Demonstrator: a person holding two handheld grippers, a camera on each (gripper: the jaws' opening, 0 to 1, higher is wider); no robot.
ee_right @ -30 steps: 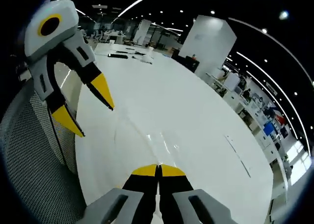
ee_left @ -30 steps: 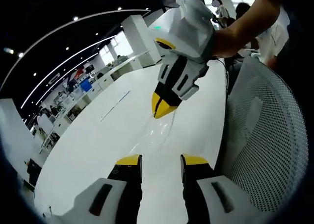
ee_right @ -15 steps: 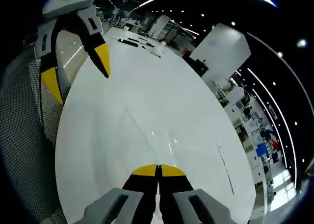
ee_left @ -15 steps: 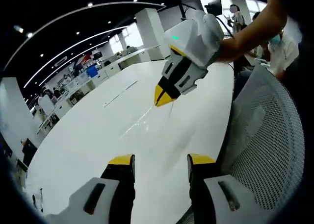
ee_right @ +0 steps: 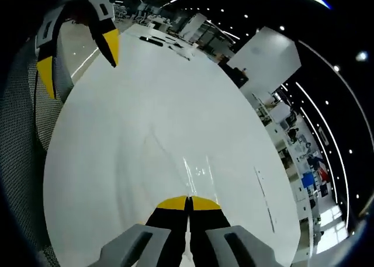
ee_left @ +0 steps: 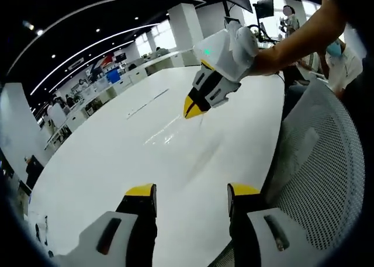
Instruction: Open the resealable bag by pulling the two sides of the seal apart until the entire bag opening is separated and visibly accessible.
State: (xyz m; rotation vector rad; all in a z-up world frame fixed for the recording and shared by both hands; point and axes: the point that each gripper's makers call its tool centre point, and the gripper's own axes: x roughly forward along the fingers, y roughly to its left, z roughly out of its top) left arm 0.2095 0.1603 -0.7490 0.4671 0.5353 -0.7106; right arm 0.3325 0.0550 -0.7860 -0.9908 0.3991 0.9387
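A clear resealable bag (ee_right: 175, 162) lies flat on the white table (ee_right: 234, 103), hard to make out apart from faint creases and glints. My right gripper (ee_right: 188, 203) is shut, its yellow tips pinching the bag's near edge. In the left gripper view the right gripper (ee_left: 194, 107) hangs over the table, tips together, with the bag's film (ee_left: 169, 134) trailing below it. My left gripper (ee_left: 191, 196) stands open with nothing between its jaws, apart from the bag. It shows again, open, as the left gripper (ee_right: 79, 59) at the upper left.
A white mesh chair back (ee_left: 318, 162) stands close to the table edge, also seen as the chair (ee_right: 23, 162). A person's arm (ee_left: 298, 36) holds the right gripper. Dark items (ee_right: 158, 40) lie at the table's far end. People stand in the background (ee_left: 289, 16).
The two grippers have drawn apart: the right one looks smaller and farther in the left gripper view, and the left one has slid to the upper left edge of the right gripper view.
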